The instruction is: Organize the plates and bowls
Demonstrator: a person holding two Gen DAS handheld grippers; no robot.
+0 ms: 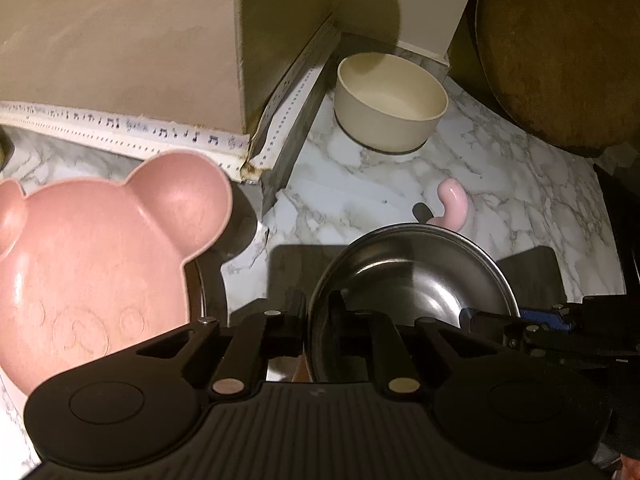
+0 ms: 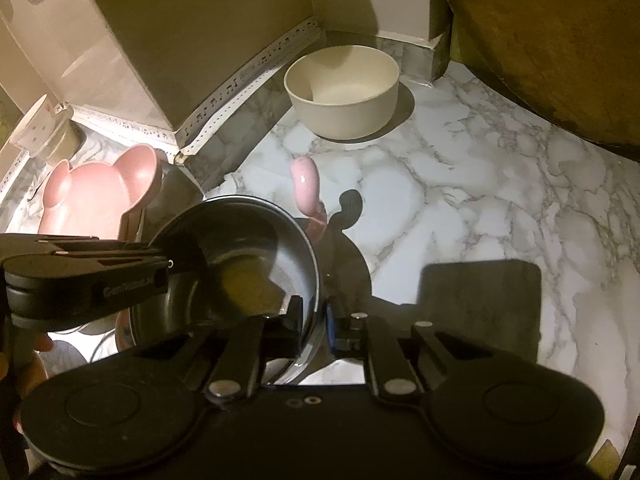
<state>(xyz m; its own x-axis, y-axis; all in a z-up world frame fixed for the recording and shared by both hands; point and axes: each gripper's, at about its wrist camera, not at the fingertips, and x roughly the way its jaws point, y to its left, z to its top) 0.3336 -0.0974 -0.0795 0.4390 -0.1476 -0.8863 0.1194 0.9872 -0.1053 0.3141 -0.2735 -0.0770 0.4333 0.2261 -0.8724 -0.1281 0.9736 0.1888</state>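
A steel bowl [image 1: 412,276] [image 2: 240,256] sits low in the middle of both views, above the marble counter [image 1: 500,200]. My left gripper [image 1: 317,302] is shut on its left rim, one finger inside and one outside. My right gripper [image 2: 314,310] pinches the opposite rim the same way. Each gripper also shows in the other's view: the right gripper [image 1: 472,316] at the bowl's right edge, the left gripper [image 2: 168,264] at its left edge. A pink bear-shaped plate [image 1: 92,264] [image 2: 100,196] lies to the left. A cream bowl [image 1: 390,100] [image 2: 344,92] stands in the back corner.
A pink curved handle [image 1: 452,204] [image 2: 306,188] pokes up just behind the steel bowl; what it belongs to is hidden. A big round dark board [image 1: 560,52] leans at the back right. A beige wall column [image 1: 120,40] edged with note-printed tape juts out at the left. A white container [image 2: 44,128] stands far left.
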